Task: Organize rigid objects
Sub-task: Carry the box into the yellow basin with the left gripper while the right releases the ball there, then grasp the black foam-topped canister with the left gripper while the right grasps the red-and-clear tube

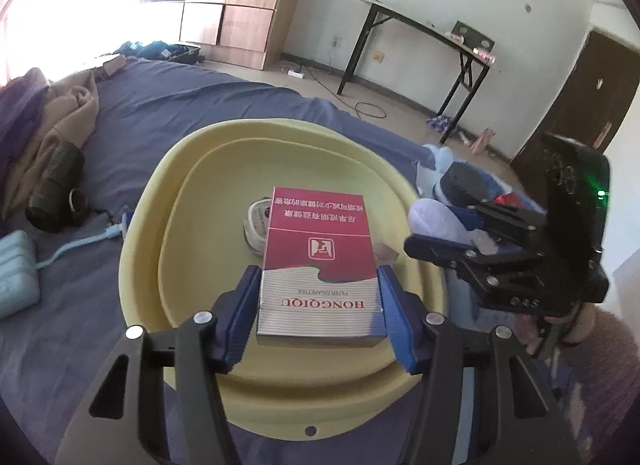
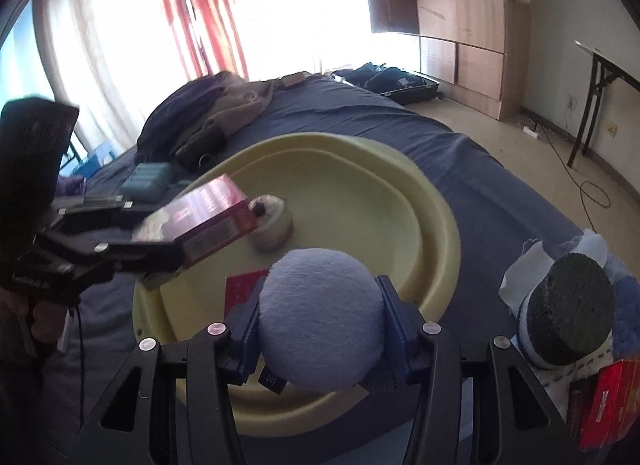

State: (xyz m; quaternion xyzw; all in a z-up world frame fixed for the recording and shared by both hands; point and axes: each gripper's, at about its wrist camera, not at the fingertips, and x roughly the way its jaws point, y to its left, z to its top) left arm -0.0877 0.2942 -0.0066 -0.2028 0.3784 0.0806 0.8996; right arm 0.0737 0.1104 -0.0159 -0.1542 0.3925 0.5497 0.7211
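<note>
On the blue bed sheet point(image 1: 248, 101) stands a yellow basin point(image 1: 168, 169), and inside it lie a roll of tape point(image 2: 274, 225) and a small red card point(image 2: 244, 287). My left tongs point(image 1: 318, 301) are clamped on a red cigarette box point(image 1: 320, 261) above the basin's middle, and my right tongs point(image 2: 320, 329) are clamped on a pale blue fuzzy ball point(image 2: 320, 317) above its near rim. Both point steeply down; I think I should lower the box flat beside the tape before I let it go.

Basin point(image 1: 144, 201) on the bed point(image 1: 240, 101), frame centre. Tape roll point(image 1: 256, 225) inside it, mid-floor. Cigarette box point(image 1: 320, 265) above the basin, between the left gripper point(image 1: 318, 301) pads. Ball point(image 2: 320, 317) over the near rim, lower centre. Folding table point(image 1: 420, 25) upper right, on the floor behind the bed.
</note>
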